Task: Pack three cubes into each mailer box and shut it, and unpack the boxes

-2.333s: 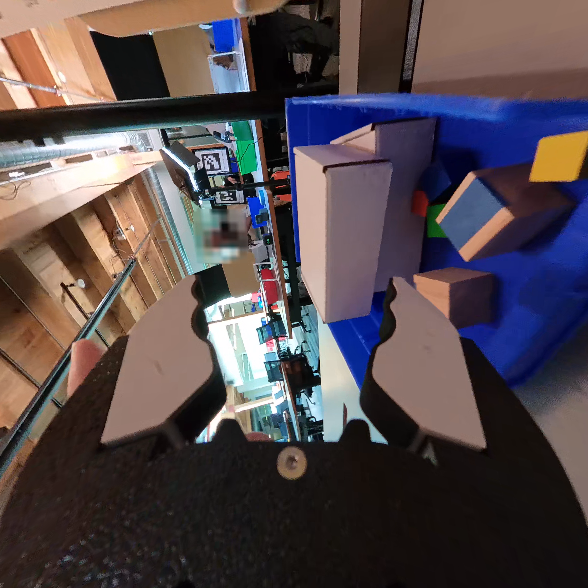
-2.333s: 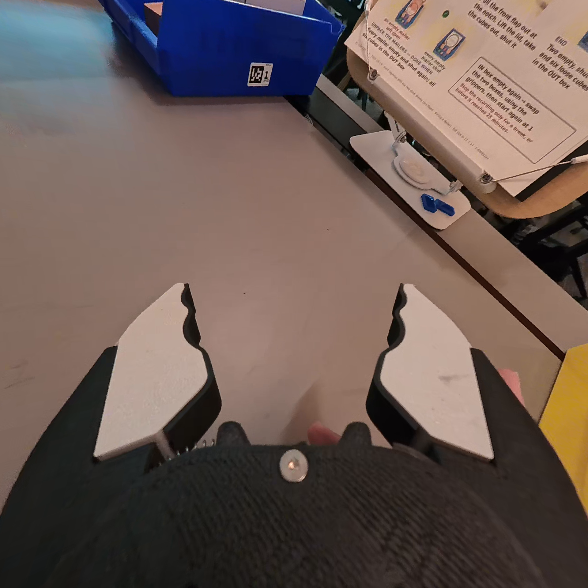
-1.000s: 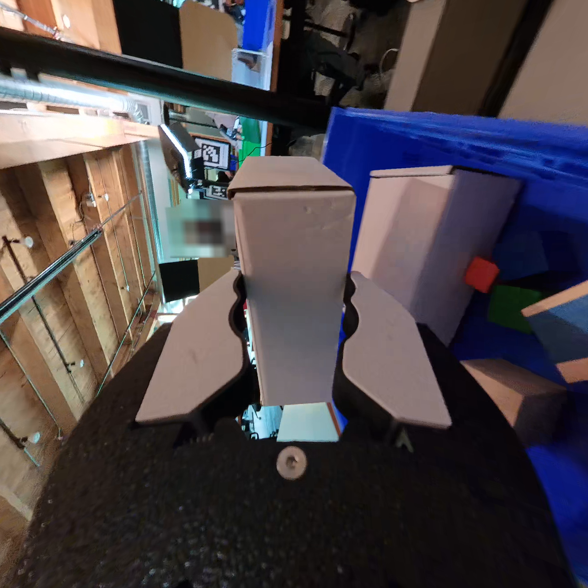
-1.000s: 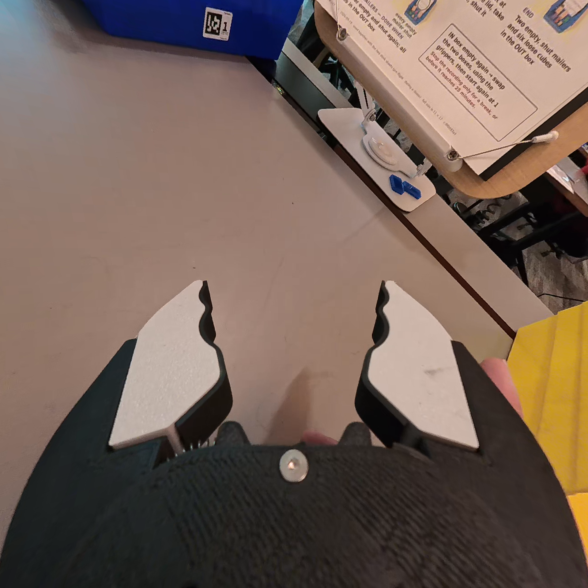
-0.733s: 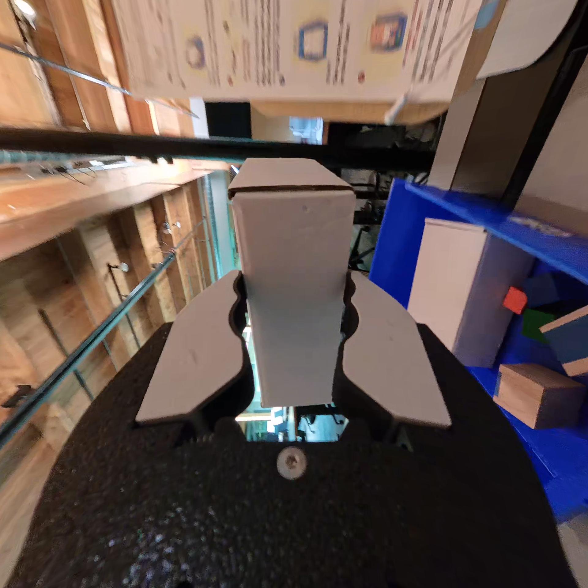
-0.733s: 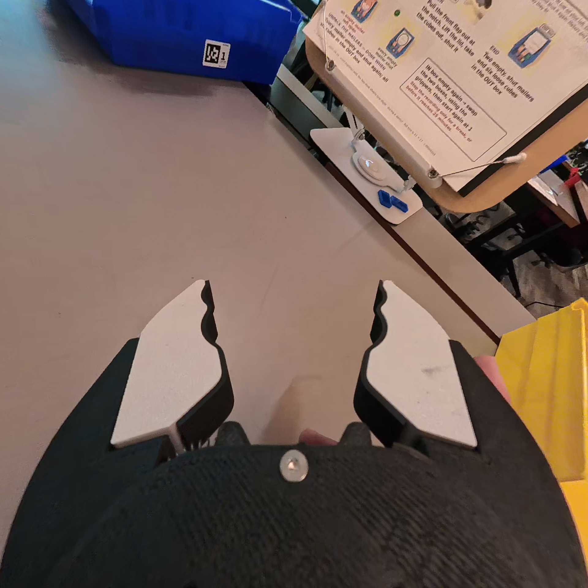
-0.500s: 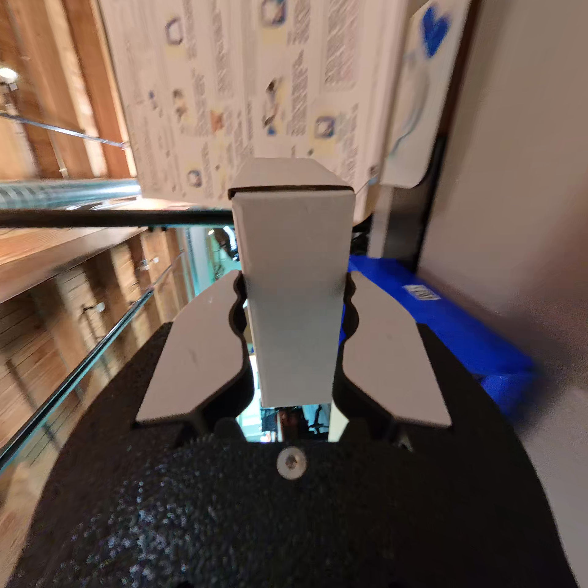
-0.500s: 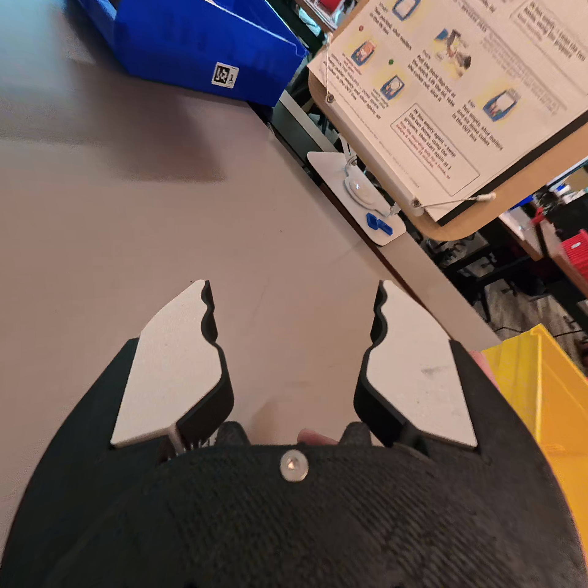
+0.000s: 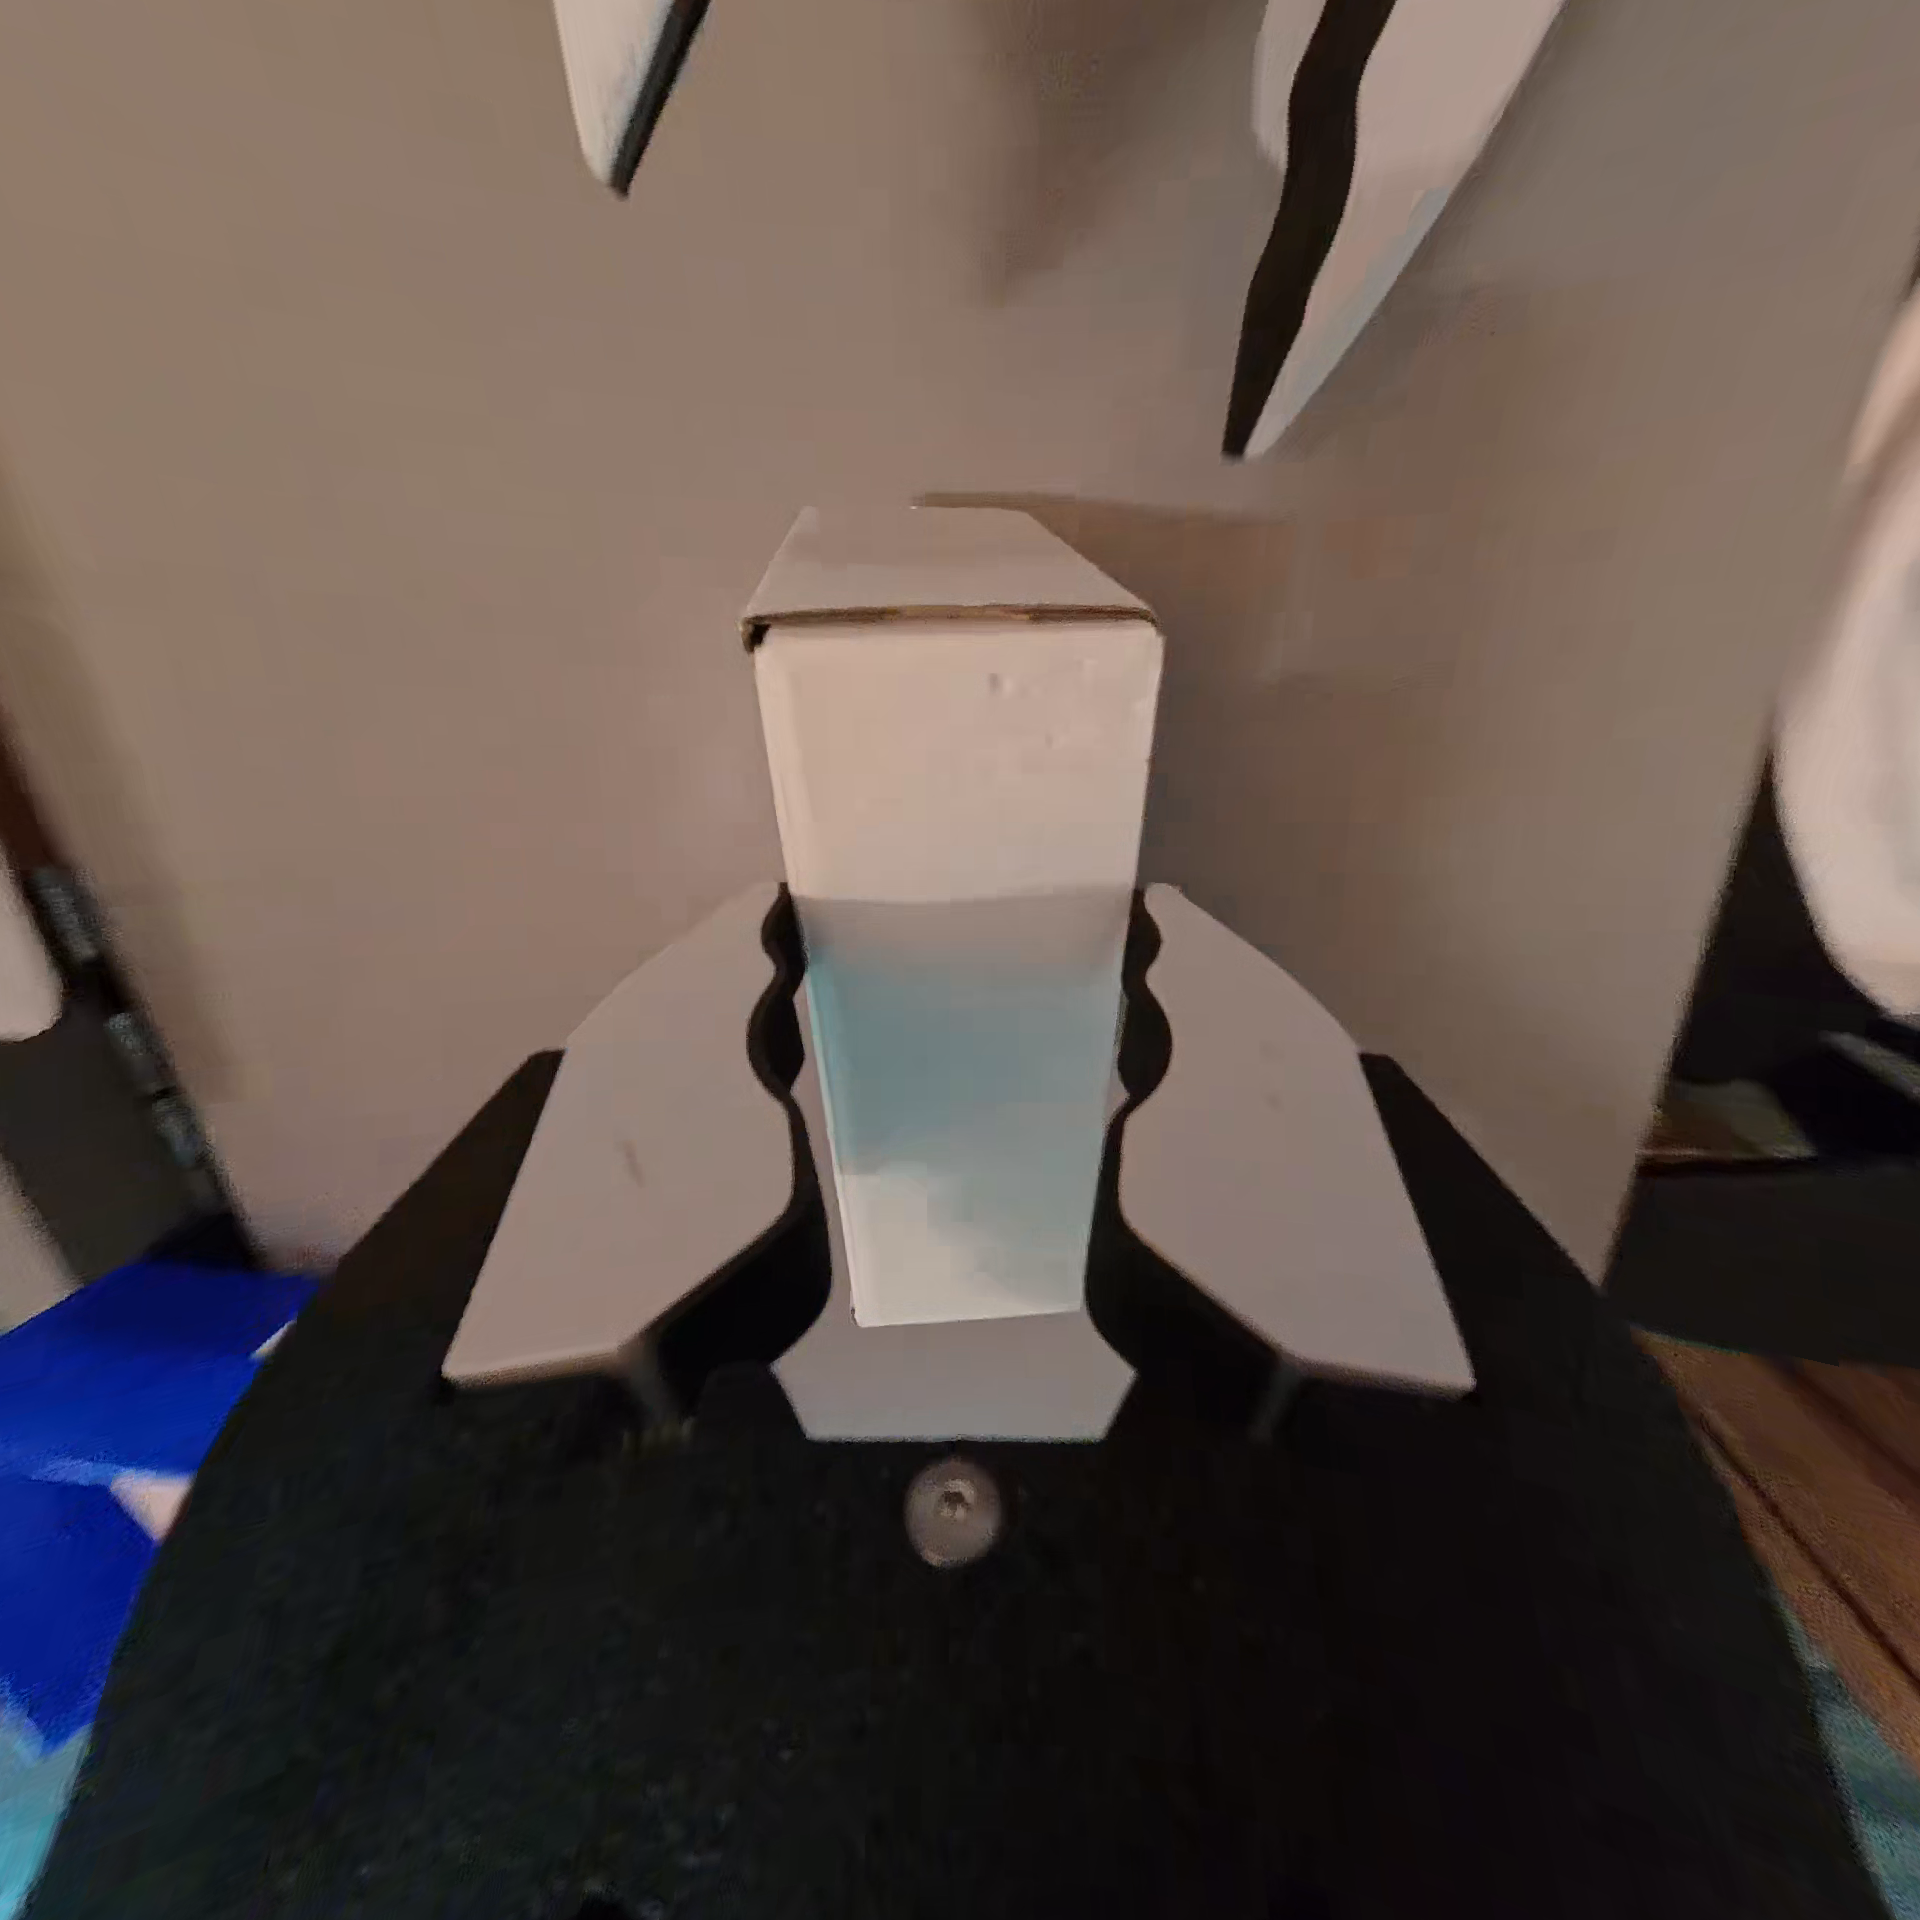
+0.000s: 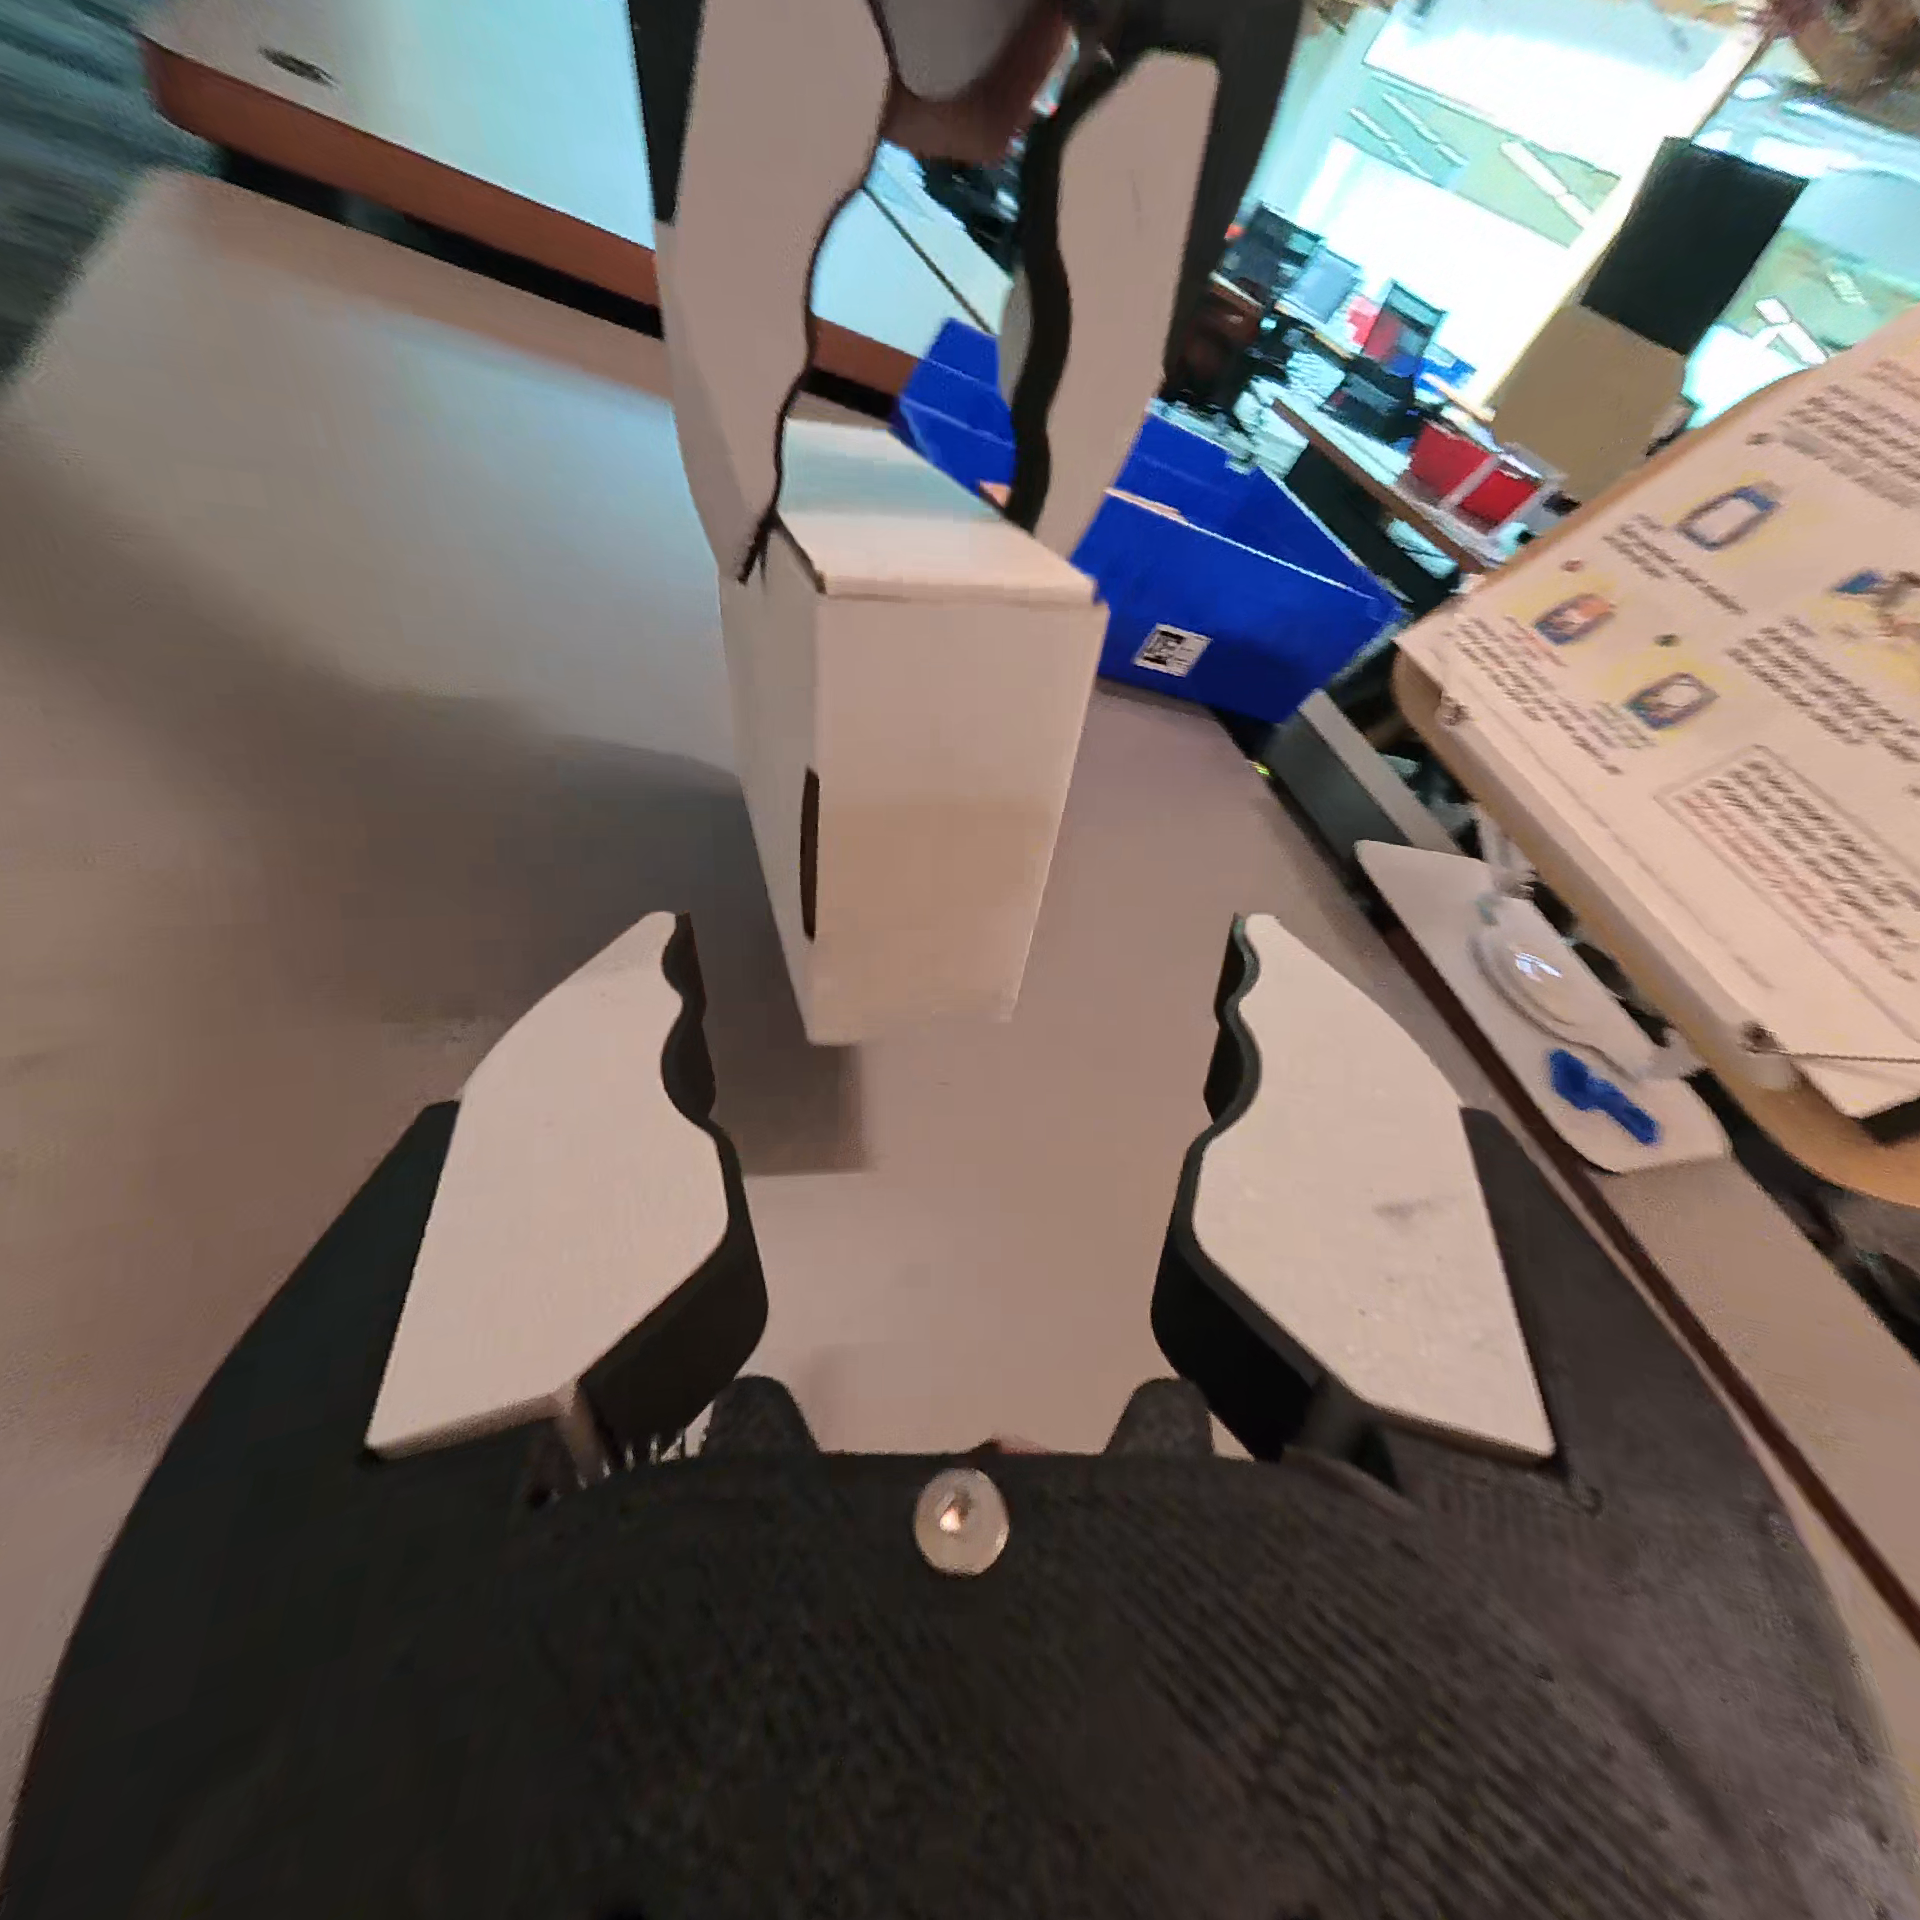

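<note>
Now the left gripper (image 9: 956, 1039) clamps the white mailer box (image 9: 956, 790) above the tabletop (image 10: 312, 644); right gripper (image 10: 956, 1049) gapes empty beneath it. Probably light, crushable card: grip the flat sides.

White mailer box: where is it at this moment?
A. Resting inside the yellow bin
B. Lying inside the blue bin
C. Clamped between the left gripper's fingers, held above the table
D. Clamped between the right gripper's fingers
C. The left gripper is shut on the white mailer box, which hangs above the grey table with its shadow beneath it, while the right gripper stays open and clear of the box.
</note>
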Available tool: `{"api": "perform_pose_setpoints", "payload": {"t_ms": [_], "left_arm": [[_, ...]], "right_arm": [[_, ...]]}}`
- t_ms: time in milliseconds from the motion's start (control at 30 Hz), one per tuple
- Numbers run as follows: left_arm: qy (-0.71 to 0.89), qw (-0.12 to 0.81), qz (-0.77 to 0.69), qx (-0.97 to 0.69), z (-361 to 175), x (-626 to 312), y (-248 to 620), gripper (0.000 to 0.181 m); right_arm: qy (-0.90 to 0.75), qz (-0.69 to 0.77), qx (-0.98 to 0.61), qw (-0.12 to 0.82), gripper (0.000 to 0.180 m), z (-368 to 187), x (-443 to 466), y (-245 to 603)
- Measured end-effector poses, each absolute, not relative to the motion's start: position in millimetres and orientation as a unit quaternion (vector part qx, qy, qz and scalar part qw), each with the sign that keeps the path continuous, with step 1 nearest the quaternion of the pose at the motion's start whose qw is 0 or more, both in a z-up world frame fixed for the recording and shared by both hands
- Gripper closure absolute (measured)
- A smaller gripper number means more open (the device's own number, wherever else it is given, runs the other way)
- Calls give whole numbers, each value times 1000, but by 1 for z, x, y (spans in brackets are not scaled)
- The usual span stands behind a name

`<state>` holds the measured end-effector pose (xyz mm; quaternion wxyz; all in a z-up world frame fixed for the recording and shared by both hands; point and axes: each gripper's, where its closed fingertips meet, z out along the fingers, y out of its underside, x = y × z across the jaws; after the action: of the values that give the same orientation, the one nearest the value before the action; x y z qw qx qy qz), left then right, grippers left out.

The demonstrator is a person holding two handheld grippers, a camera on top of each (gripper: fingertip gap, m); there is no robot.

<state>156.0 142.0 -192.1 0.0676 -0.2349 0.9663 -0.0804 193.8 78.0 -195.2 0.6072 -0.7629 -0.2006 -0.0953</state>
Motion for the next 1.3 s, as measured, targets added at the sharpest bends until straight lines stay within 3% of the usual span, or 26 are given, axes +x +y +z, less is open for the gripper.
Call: {"api": "perform_pose_setpoints", "payload": {"t_ms": [33, 167, 467, 533, 633, 700, 867, 1000, 1167, 1233, 1300], "left_arm": [[966, 49, -87, -238, -196, 158, 136, 122], [964, 24, -93, -247, -214, 170, 122, 122], [972, 18, -106, -211, -229, 179, 85, 122], [970, 36, -121, -209, -228, 183, 84, 122], [948, 89, -201, -230, -213, 188, 85, 125], [912, 107, -298, -260, -192, 184, 88, 111], [784, 175, -489, -340, -173, 165, 128, 108], [725, 192, -547, -373, -205, 149, 139, 101], [689, 248, -570, -372, -208, 155, 144, 110], [671, 265, -577, -384, -205, 161, 151, 99], [661, 233, -599, -387, -208, 159, 149, 101]], "right_arm": [[-201, -74, -761, 612, 85, -196, 190, 77], [-184, -9, -769, 612, 91, -202, 188, 72], [-175, -19, -798, 577, 96, -229, 200, 73], [-197, -16, -806, 558, 113, -239, 196, 71], [-184, -35, -811, 554, 114, -239, 206, 70], [-186, -24, -818, 545, 114, -240, 208, 65], [-184, -3, -821, 541, 114, -240, 214, 54], [-190, 16, -815, 548, 114, -240, 213, 54], [-176, 58, -806, 562, 114, -241, 211, 56], [-179, 60, -801, 567, 114, -241, 210, 55], [-183, 61, -801, 567, 114, -241, 210, 54]]}}
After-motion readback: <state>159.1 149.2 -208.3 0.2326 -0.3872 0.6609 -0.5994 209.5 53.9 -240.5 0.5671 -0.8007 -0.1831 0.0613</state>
